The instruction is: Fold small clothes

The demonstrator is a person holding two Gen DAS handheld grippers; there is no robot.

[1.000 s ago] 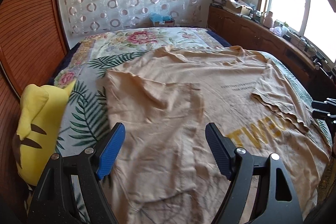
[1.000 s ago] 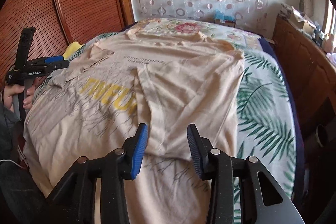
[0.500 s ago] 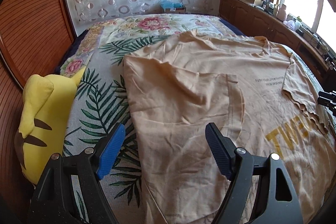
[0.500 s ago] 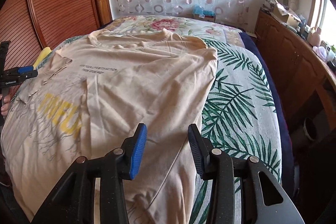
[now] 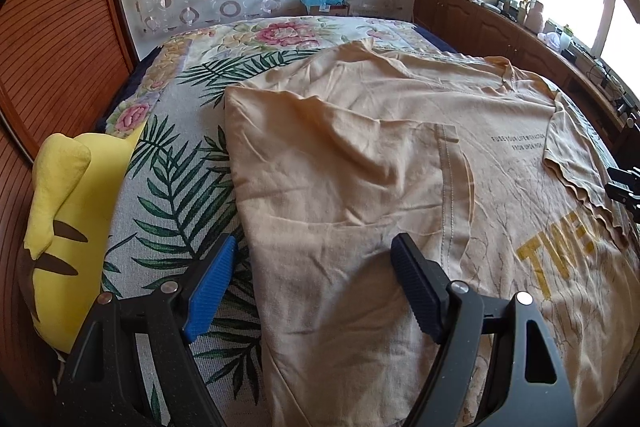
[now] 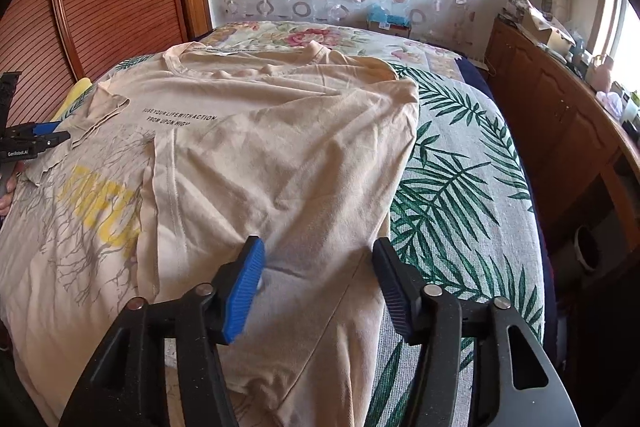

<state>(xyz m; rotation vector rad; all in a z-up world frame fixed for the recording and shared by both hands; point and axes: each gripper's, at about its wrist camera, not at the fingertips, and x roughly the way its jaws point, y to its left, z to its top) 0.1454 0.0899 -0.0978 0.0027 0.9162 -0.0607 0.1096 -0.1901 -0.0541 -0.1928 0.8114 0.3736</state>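
Fingers [image 5: 214, 283] of the left gripper [image 5: 312, 287] stand spread wide and hold nothing; they straddle the left fold edge of the T-shirt [image 5: 360, 155], one finger over the bedspread [image 5: 176, 187], the other over the cloth. Those of the right gripper [image 6: 318, 283] are also spread and empty, having just been opening, with cloth lying below the gap but no pad pressing on it.

The T-shirt lies flat on the bed, collar toward the far curtain, hem toward the person. Both side panels are already turned inward (each sleeve lies on the chest, partly covering the yellow lettering). The garment is now a long strip. Its long axis runs from the near bed edge away toward the curtain, roughly along the line each gripper points.

Relation governing the next move: the hem end lies nearest, directly under and in front of both pairs of fingers, the left pair at the left fold edge and the right pair just inside the right fold edge. Each hand is therefore nearer its own side's hem corner; no crossing appears necessary. The probable next step is a lengthwise fold, hem carried toward the collar. A yellow plush toy [image 5: 60, 211] rests beside the left edge, well apart from the cloth.
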